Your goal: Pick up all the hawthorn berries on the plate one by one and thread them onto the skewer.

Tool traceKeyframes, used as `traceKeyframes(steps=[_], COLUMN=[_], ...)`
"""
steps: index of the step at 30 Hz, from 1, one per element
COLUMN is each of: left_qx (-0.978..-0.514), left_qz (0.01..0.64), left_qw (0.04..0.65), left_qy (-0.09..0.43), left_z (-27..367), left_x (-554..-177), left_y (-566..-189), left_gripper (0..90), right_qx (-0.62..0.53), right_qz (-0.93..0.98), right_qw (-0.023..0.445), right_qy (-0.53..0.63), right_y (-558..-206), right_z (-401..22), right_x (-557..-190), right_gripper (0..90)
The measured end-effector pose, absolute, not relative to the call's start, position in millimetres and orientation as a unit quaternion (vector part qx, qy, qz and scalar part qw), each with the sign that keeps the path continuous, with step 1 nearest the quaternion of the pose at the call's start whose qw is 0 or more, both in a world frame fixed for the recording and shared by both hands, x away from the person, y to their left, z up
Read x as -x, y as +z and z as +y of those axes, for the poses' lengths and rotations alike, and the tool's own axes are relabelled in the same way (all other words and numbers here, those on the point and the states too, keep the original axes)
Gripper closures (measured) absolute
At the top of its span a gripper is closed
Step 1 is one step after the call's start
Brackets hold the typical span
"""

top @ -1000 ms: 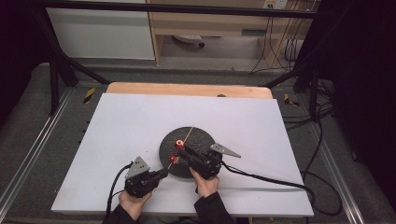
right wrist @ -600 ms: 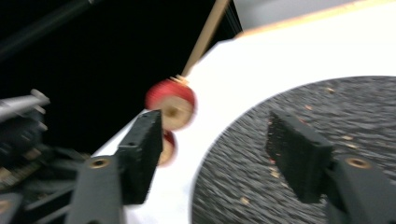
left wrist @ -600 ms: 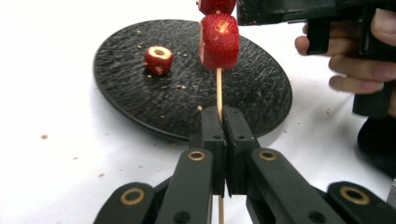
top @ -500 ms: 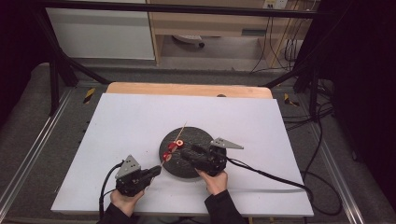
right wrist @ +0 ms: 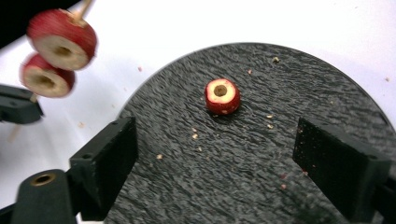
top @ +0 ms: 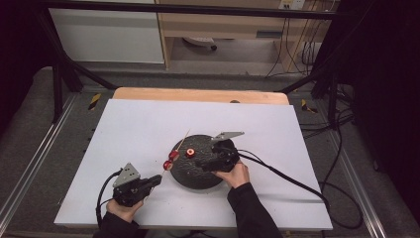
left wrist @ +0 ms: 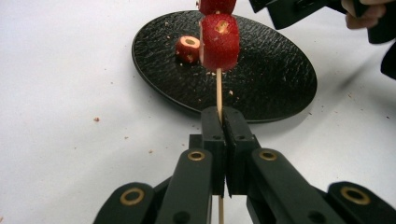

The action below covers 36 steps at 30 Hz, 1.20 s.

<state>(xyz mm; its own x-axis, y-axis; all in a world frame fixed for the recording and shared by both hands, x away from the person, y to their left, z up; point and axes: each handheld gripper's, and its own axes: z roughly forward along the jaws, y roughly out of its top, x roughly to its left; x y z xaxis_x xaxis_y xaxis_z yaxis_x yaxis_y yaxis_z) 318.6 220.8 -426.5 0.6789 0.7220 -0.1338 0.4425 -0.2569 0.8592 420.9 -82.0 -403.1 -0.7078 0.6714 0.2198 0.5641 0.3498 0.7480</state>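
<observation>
With two red fruit pieces (left wrist: 218, 41) threaded on a skewer (left wrist: 219, 91) clamped in the left gripper (left wrist: 223, 122), the right gripper (right wrist: 215, 154), jaws just opened and empty, hovered over the plate (top: 218, 179), apparently due to pick up the last piece (right wrist: 222, 96).

Wooden skewer (top: 174, 154) with two red pieces (top: 171, 159) in left gripper (top: 154, 181), over black plate (top: 198, 173) rim.

The plate (right wrist: 261, 186) under the right gripper's fingers (right wrist: 107, 158) looks matt black and roughly pebbled, perhaps slate or plastic. The skewer (left wrist: 218, 91) between the left gripper's fingers (left wrist: 212, 133) is pale bare wood. The worktop (top: 124, 129) is smooth matt white.
</observation>
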Motion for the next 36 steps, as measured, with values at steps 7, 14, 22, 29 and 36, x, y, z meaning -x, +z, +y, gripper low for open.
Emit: traceKeyframes(steps=[7,14,22,29,36], left_qx=[-0.781,-0.779,-0.776,-0.775,-0.775], left_qz=[0.372,0.376,0.382,0.385,0.386], left_qw=[0.480,0.481,0.480,0.479,0.478], left_qy=[0.143,0.145,0.147,0.146,0.144], left_z=[225,230,234,236,236], left_x=[-321,-323,-325,-326,-327], left_y=[-427,-427,-426,-427,-427], left_gripper=[88.1,88.1,88.1,88.1,88.1], right_qx=[-0.351,-0.336,-0.325,-0.316,-0.303], right_qz=[0.862,0.888,0.898,0.907,0.916], right_qw=[0.066,0.056,0.042,0.034,0.033], right_qy=[0.360,0.309,0.294,0.276,0.262], right_y=[-395,-398,-401,-404,-409], right_z=[-64,-45,-33,-24,-15], right_x=[-437,-459,-474,-483,-490], right_gripper=[15.4,18.9,31.3,37.4,47.2])
